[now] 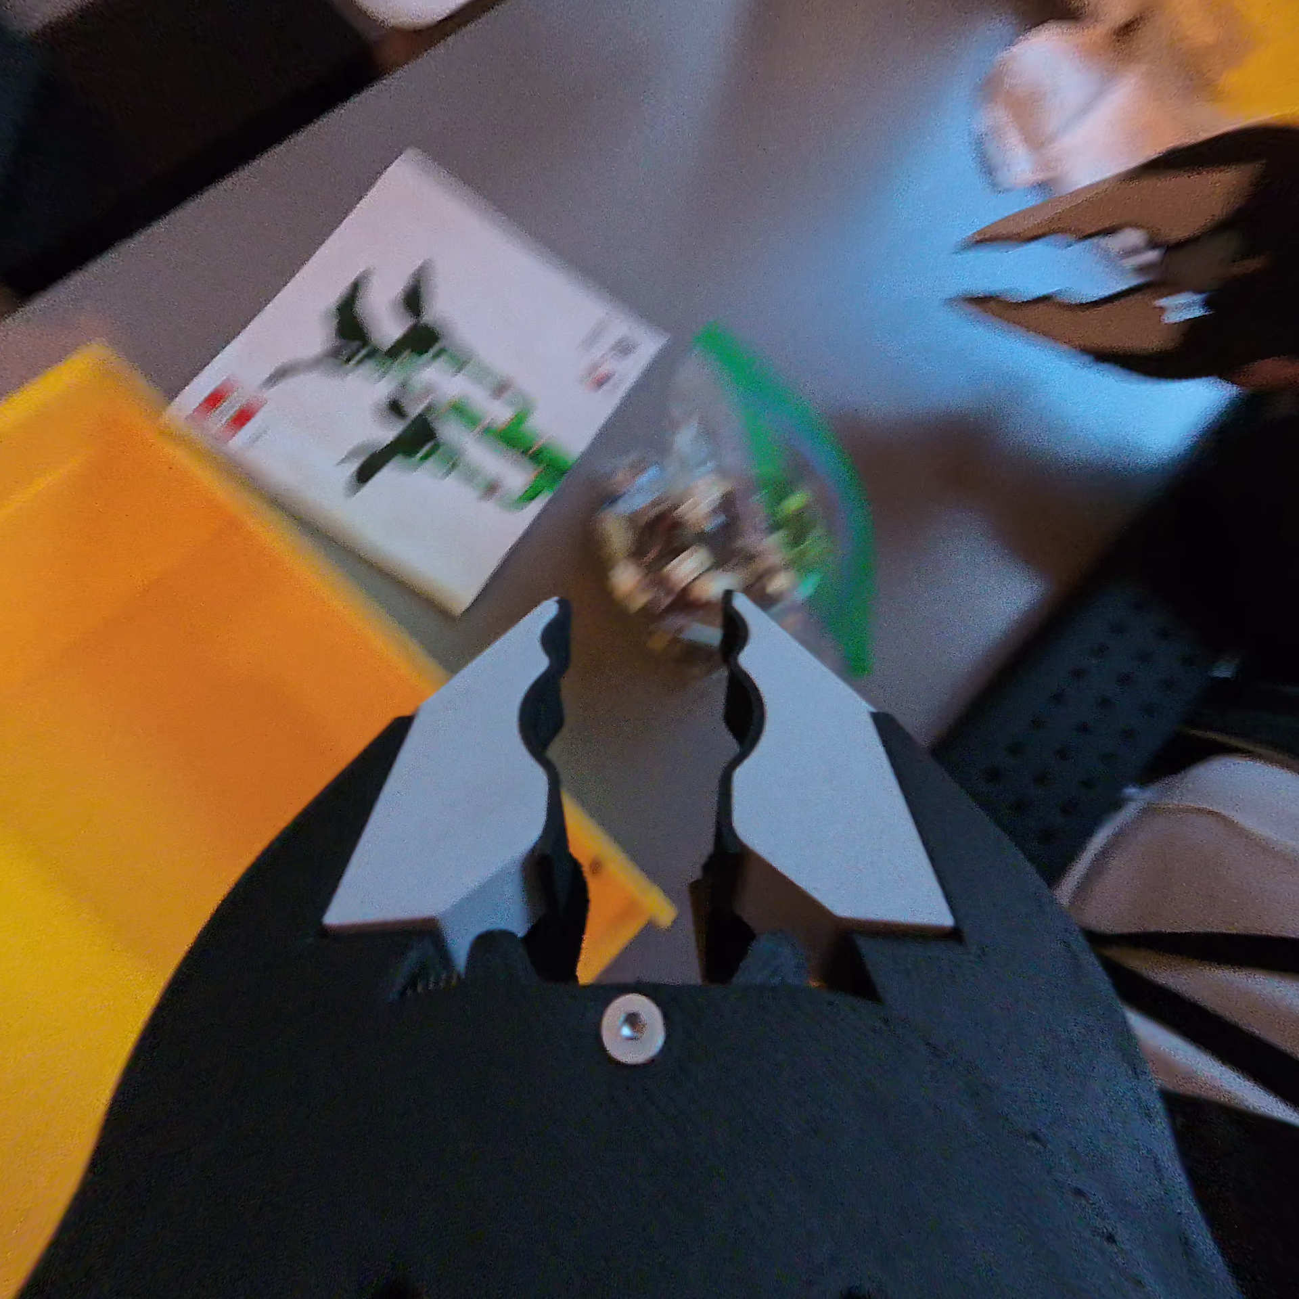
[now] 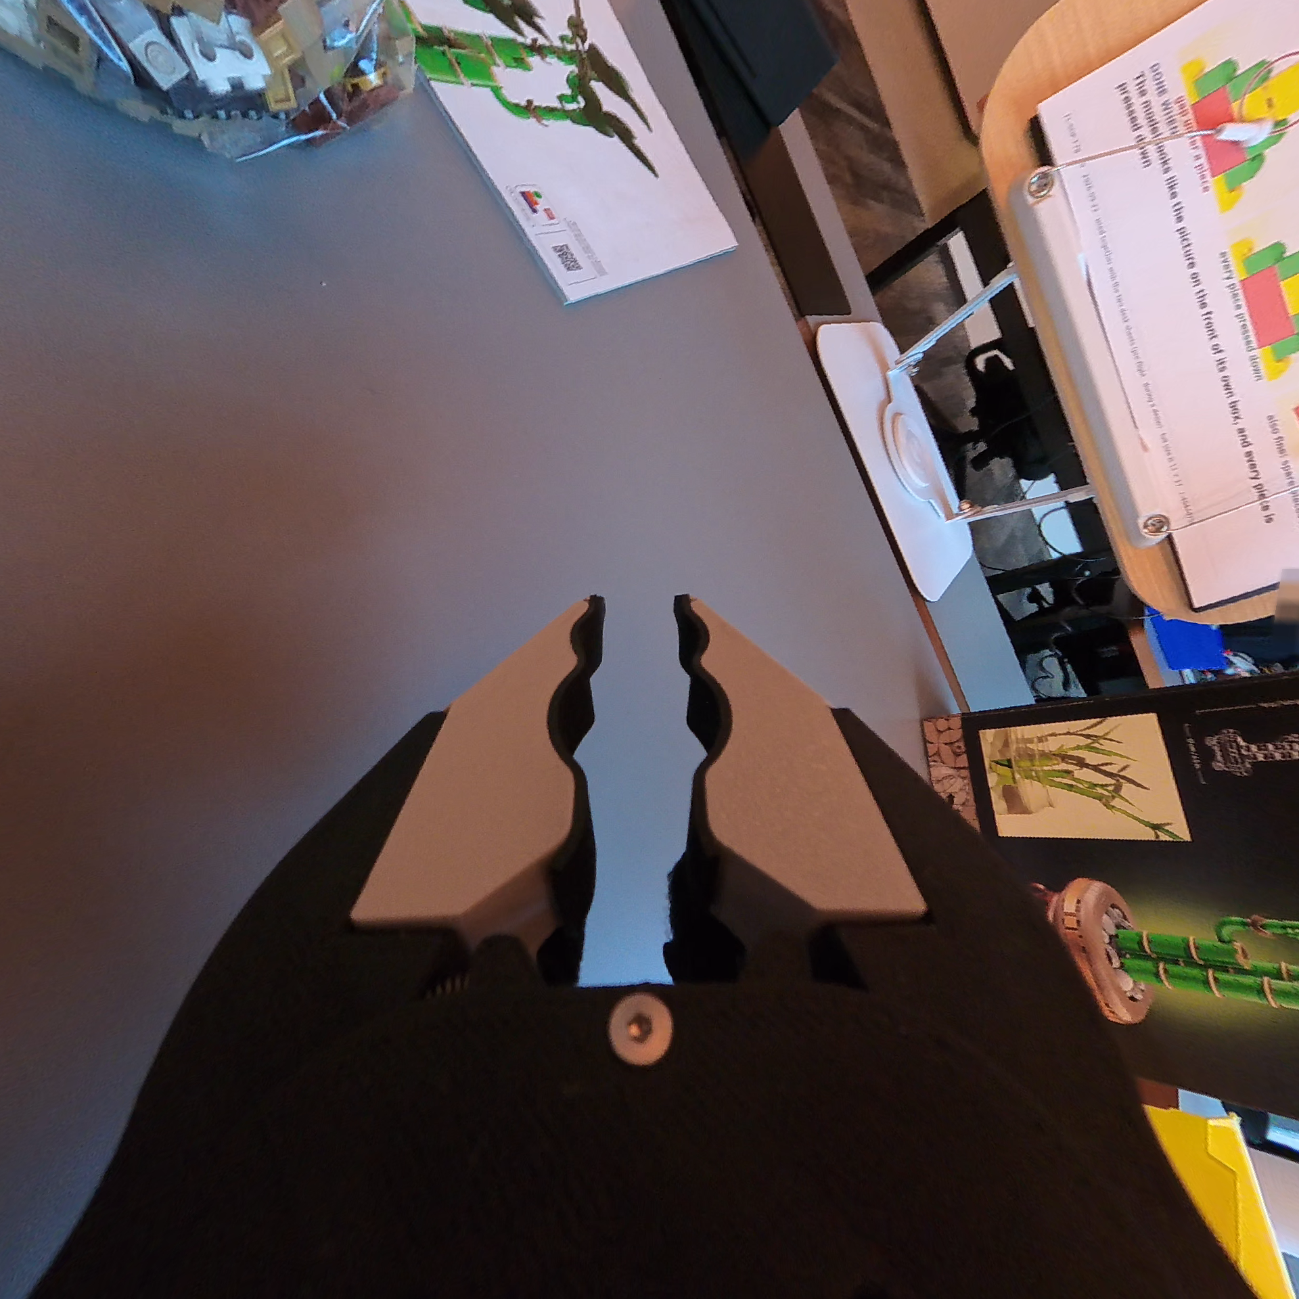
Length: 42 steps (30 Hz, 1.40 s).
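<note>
Left gripper [image 1: 647, 604], jaws parted and empty, hovers nearest the bag of bricks [image 1: 710, 534]; right gripper [image 2: 638, 601], jaws likewise parted and empty, sits over bare tabletop [image 2: 351, 457].

1. The left wrist view is smeared with blur throughout; only its own gripper looks sharp.
2. The clear bag of small pieces [image 1: 710, 548] is a blur there, so single pieces cannot be told apart; in the right wrist view the top-left corner crops it.
3. The booklet [image 1: 422, 379] shows a blurred green and black cover drawing.
4. The other gripper [image 1: 1040, 274] at the right edge is blurred and partly cut off.
5. The yellow bin [image 1: 140, 632] runs off the left edge.
6. The dark box [image 2: 1139, 879] is cropped by the right edge.
7. The paper sheet on a wooden stand [image 2: 1195, 295] is cut off at top right.
</note>
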### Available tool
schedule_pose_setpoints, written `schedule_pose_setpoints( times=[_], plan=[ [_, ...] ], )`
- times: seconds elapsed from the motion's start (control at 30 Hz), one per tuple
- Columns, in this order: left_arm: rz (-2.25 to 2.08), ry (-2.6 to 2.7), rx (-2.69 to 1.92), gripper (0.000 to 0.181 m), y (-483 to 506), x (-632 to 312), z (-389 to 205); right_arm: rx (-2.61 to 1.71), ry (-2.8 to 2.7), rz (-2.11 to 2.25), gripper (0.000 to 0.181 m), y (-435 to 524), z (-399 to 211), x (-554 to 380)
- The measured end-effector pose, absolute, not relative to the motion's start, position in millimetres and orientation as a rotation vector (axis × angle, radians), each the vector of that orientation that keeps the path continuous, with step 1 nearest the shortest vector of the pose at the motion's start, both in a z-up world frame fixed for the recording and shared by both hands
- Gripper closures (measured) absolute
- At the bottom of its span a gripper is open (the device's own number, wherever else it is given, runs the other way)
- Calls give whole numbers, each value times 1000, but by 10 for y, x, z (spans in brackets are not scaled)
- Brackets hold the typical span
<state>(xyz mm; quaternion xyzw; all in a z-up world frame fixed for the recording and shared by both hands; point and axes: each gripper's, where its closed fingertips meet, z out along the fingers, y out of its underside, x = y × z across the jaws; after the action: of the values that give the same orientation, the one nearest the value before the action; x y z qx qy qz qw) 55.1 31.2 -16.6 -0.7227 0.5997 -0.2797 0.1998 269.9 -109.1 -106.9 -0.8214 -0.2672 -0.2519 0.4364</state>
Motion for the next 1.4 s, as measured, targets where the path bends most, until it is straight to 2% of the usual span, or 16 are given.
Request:
schedule_pose_setpoints(
  times=[0.07,0.3,0.53,0.7,0.9,1.07,1.23,1.4],
  plan=[
    [-607,1594,-2200,129,592,104,-314,-2030,-657,-624,161,-1084,-1040,2695],
    [-509,1556,-2589,133,774,-705,-943,-2051,-604,-600,161,-1062,-1081,2787],
    [-405,2085,-2249,132,724,-654,-1352,-2077,-527,-558,161,-1005,-1150,2873],
    [-505,2385,-1962,128,581,-609,-1471,-2122,-527,-558,161,-995,-1268,2907],
    [-630,2444,-1928,128,515,-648,-1542,-2144,-523,-550,161,-989,-1328,2921],
    [-628,2428,-1904,120,520,-608,-1528,-2157,-533,-547,161,-989,-1365,2918],
    [-533,2479,-1736,132,494,-572,-1555,-2162,-532,-536,161,-990,-1383,2914],
    [-564,2509,-1766,132,471,-598,-1572,-2170,-536,-532,161,-989,-1401,2909]
  ],
)
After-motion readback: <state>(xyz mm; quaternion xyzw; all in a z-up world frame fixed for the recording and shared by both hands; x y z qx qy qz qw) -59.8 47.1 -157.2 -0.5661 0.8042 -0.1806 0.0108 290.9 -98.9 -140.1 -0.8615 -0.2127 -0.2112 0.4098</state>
